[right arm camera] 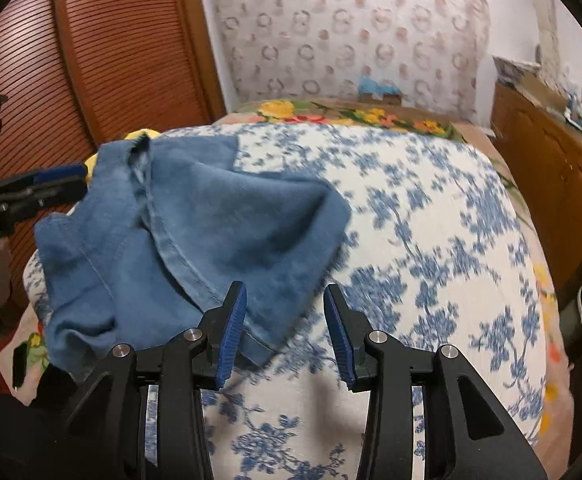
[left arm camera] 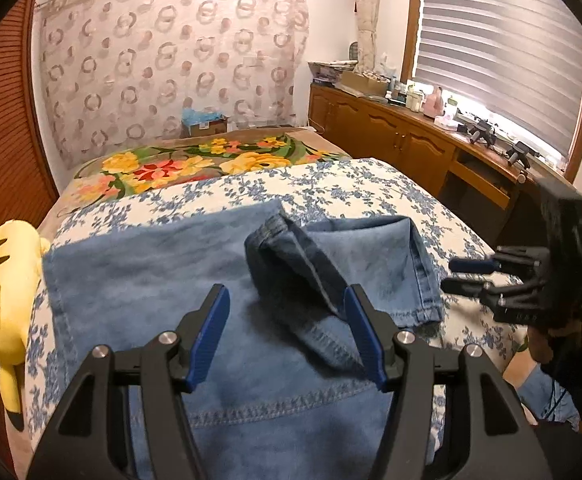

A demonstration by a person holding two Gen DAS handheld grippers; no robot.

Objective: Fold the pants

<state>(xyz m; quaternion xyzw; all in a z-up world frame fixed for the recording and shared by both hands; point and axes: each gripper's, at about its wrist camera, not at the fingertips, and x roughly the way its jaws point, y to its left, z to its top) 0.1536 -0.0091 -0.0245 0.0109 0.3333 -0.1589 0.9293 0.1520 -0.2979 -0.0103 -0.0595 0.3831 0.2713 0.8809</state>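
Note:
Blue denim pants (left arm camera: pixel 163 280) lie folded over on the bed, with one leg end flipped up into a loose dark fold (left arm camera: pixel 291 264). My left gripper (left arm camera: pixel 287 300) is open above the pants, its jaws either side of that fold without holding it. My right gripper (right arm camera: pixel 285 300) is open and empty over the bedspread, just past the pants' hemmed corner (right arm camera: pixel 259 344). The pants (right arm camera: pixel 195 232) fill the left of the right wrist view. Each gripper shows in the other's view, the right one (left arm camera: pixel 471 276) at the bed's right edge, the left one (right arm camera: pixel 55 184) at the pants' left edge.
The bed has a white bedspread with blue flowers (right arm camera: pixel 411 220) and a flowered blanket (left arm camera: pixel 195 164) at the far end. A yellow plush toy (left arm camera: pixel 3 280) lies at the left edge. A wooden cabinet (left arm camera: pixel 391 136) with clutter runs along the right. A slatted wooden door (right arm camera: pixel 111 40) stands left.

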